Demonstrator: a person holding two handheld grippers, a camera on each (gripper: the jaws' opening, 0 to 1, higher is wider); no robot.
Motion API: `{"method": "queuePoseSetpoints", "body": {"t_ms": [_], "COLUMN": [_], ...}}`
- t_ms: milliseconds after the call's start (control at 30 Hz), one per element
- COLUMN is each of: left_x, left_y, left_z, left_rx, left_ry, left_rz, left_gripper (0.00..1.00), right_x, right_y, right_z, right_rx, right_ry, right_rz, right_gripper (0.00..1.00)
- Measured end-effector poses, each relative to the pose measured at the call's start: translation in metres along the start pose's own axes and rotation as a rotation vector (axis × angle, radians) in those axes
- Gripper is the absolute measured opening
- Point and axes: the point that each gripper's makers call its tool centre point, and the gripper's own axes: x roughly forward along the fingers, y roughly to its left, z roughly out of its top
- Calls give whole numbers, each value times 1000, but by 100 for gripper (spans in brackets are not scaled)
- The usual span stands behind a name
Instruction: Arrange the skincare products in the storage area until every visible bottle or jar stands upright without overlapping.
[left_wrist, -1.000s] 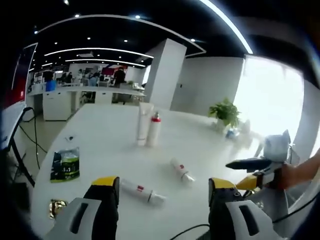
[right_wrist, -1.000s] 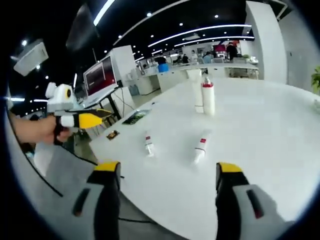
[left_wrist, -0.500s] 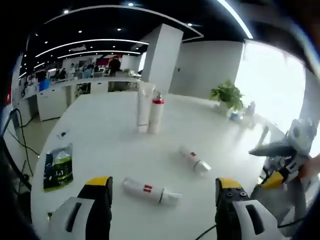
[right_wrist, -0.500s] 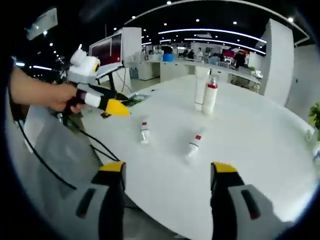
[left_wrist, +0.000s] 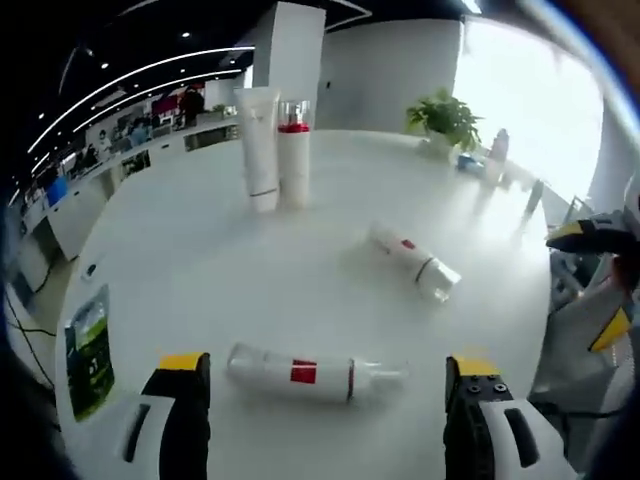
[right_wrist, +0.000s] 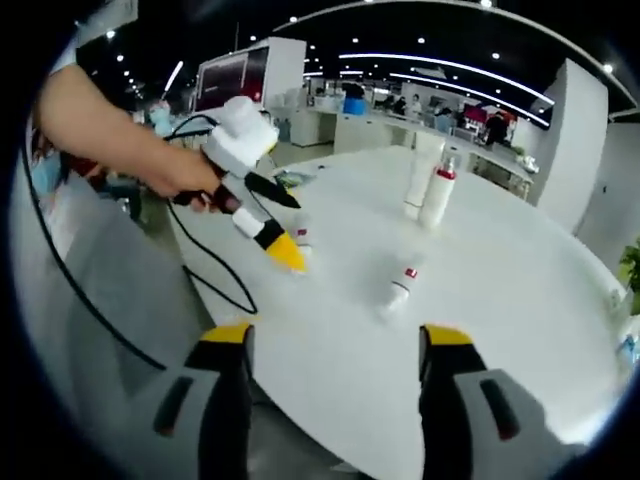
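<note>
Two white bottles with red labels lie on their sides on the white table (left_wrist: 190, 250). The nearer lying bottle (left_wrist: 310, 372) is just ahead of my left gripper (left_wrist: 325, 405), which is open with its jaws wide on either side. The farther lying bottle (left_wrist: 412, 258) rests mid-table. A tall white tube (left_wrist: 260, 145) and a red-collared bottle (left_wrist: 293, 150) stand upright together at the back. In the right gripper view my right gripper (right_wrist: 335, 390) is open, short of the table edge; the left gripper (right_wrist: 262, 215), held by a hand, partly hides one lying bottle (right_wrist: 302, 238); the other lying bottle (right_wrist: 400, 290) sits beside it.
A green packet (left_wrist: 88, 350) lies near the table's left edge. A potted plant (left_wrist: 445, 118) and small items stand at the far right. A black cable (right_wrist: 215, 270) hangs off the table edge. Office desks and a pillar (left_wrist: 290, 45) fill the background.
The left gripper has moved forward and down over the table toward the nearer lying bottle, which now looks larger between its jaws. The bottles have not moved.
</note>
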Motion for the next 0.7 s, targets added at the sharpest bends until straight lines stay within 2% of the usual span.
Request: {"method": "queuePoseSetpoints", "body": {"t_ms": [100, 133, 167, 267, 333, 400, 433, 467, 600, 667, 700], "left_x": [1, 2, 2, -3, -4, -1, 1, 3, 9, 12, 10], "left_y": [0, 0, 0, 1, 6, 15, 16, 12, 11, 12, 12], "left_z": [3, 5, 5, -2, -5, 0, 3, 4, -18, -25, -28], "left_rx": [68, 159, 205, 427, 523, 565, 589, 604, 666, 685, 662], "left_ry": [-5, 3, 11, 93, 153, 173, 165, 168, 295, 320, 339], "left_rz": [-17, -65, -79, -199, -242, -211, -213, -240, -294, -301, -317], "left_gripper": [100, 100, 100, 100, 100, 100, 99, 97, 94, 90, 86], "right_x": [0, 0, 1, 2, 2, 3, 3, 3, 4, 4, 5], "right_y": [1, 2, 2, 7, 11, 15, 16, 16, 15, 15, 14], "right_z": [-2, -3, -4, -5, -4, -4, -4, -5, -4, -6, -7], "right_rx": [-8, -4, -3, -24, -40, -59, -69, -75, -88, -76, -79], "right_ry": [9, 12, 15, 25, 22, 24, 26, 28, 26, 35, 36], "right_rz": [3, 10, 13, 29, 38, 47, 49, 52, 47, 50, 48], "right_gripper": [68, 68, 68, 68, 68, 68, 68, 68, 68, 68, 68]}}
